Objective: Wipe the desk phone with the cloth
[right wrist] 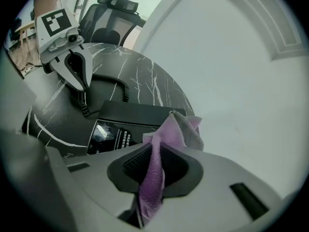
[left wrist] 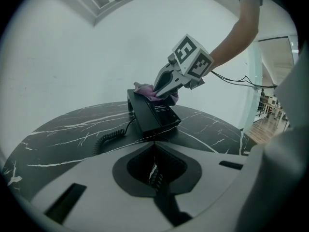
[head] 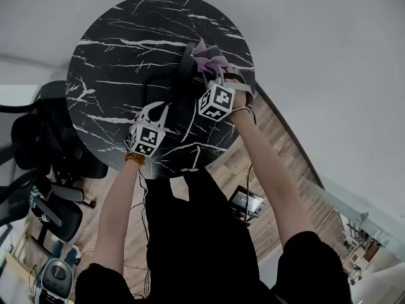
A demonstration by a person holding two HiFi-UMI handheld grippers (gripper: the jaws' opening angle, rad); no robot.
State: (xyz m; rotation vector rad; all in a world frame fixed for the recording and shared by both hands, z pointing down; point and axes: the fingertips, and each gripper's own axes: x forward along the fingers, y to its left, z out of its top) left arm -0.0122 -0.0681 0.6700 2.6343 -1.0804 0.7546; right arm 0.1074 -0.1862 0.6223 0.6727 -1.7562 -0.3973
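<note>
Round marbled table (head: 114, 56); right gripper (left wrist: 163, 88) pinches crumpled cloth (right wrist: 176, 129) on angular phone (right wrist: 135, 117).

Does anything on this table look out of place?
Nothing stands out. The desk phone sits flat on the table, coiled cord beside it, and the right claw holds the pink cloth over it.

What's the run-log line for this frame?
right gripper: shut on pink cloth, held on black plastic desk phone | left gripper: shut, empty, off phone | round black marble-pattern table
</note>
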